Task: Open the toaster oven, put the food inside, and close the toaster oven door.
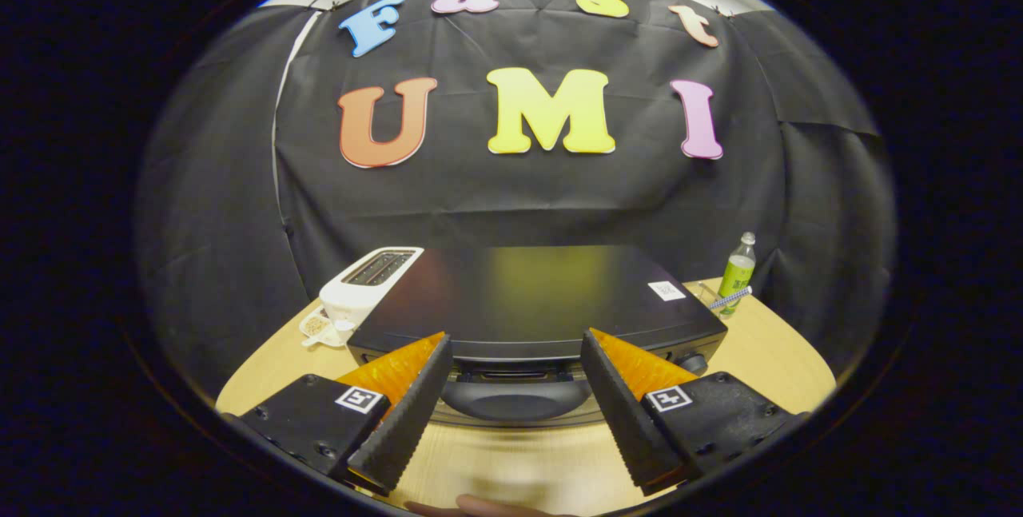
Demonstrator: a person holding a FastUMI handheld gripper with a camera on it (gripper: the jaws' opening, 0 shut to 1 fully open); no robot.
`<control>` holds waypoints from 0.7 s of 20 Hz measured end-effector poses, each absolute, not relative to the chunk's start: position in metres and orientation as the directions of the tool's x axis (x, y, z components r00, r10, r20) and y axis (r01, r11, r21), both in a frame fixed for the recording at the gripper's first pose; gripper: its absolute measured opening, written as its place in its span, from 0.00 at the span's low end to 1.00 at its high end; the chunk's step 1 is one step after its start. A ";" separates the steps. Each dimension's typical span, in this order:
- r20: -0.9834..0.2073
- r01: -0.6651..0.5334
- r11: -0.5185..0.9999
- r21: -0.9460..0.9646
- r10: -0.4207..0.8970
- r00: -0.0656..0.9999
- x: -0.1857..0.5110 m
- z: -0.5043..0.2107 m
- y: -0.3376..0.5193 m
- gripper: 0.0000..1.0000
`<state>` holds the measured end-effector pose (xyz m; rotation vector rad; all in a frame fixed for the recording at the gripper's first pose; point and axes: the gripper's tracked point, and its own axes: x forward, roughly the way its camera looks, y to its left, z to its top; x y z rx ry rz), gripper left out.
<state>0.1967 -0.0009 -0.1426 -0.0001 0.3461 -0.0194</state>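
On the table, just ahead of the gripper, sat the oven, its door handle lying between the spread fingers and the door apparently shut. The opening step seemed in hand, and the next move would call for easing forward and closing on that handle. A toaster and a bottle flanked the oven; I could not make out the food.

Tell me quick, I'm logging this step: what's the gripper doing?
Gripper: open, holding nothing, fingers either side of the toaster oven door handle.
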 end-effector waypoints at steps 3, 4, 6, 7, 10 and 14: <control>-0.410 0.041 0.999 0.014 -0.031 0.912 0.200 -0.164 -0.006 1.00; -0.389 0.051 0.999 0.001 -0.046 0.920 0.200 -0.159 -0.009 1.00; -0.377 0.042 0.999 -0.018 -0.045 0.925 0.200 -0.160 -0.009 1.00; -0.374 0.042 0.999 -0.020 -0.047 0.926 0.198 -0.159 -0.010 1.00; -0.370 0.043 0.999 -0.029 -0.051 0.928 0.197 -0.165 -0.012 1.00; -0.356 0.027 0.999 -0.031 -0.037 0.934 0.190 -0.165 -0.011 1.00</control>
